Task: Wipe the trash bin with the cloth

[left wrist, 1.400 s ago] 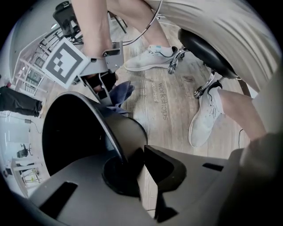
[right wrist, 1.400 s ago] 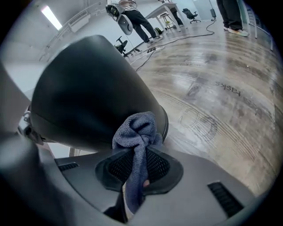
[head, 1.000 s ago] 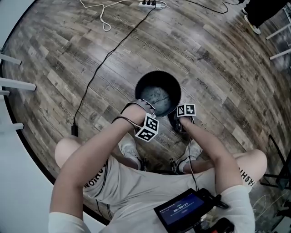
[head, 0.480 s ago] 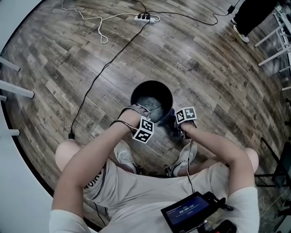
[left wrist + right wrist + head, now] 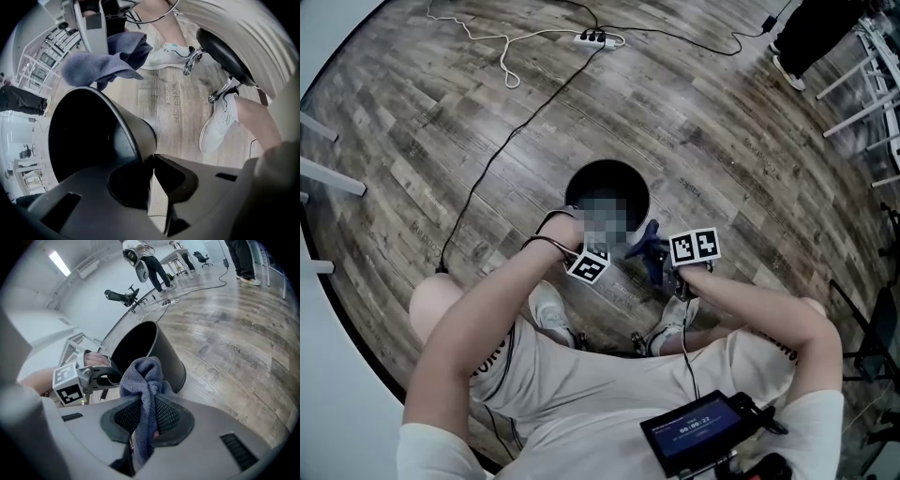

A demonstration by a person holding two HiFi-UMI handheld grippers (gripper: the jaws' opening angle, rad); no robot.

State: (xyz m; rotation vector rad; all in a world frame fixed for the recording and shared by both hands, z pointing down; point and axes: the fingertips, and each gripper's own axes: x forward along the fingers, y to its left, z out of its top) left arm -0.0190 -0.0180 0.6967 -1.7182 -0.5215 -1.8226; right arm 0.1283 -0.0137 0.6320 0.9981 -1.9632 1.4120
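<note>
The black trash bin (image 5: 581,178) stands on the wood floor in front of my feet, its inside partly under a mosaic patch. My left gripper (image 5: 577,246) is at the bin's near rim. In the left gripper view the jaws are closing, and the rim (image 5: 140,140) runs down between them, pinched at the left gripper (image 5: 151,164). My right gripper (image 5: 664,262) sits just right of the bin, shut on a bunched blue-grey cloth (image 5: 643,246). The cloth (image 5: 145,380) sticks up out of the right gripper (image 5: 149,416), close to the bin's outer wall (image 5: 164,357).
A black cable (image 5: 487,178) crosses the floor left of the bin, up to a power strip (image 5: 592,38). My white shoes (image 5: 546,314) and a stool's castors are close behind the bin. A standing person (image 5: 811,33) and white table legs (image 5: 862,84) are at the far right.
My right gripper has drawn a little away from the bin toward the right, and the cloth now shows beside the bin. The left gripper stays at the near rim.
</note>
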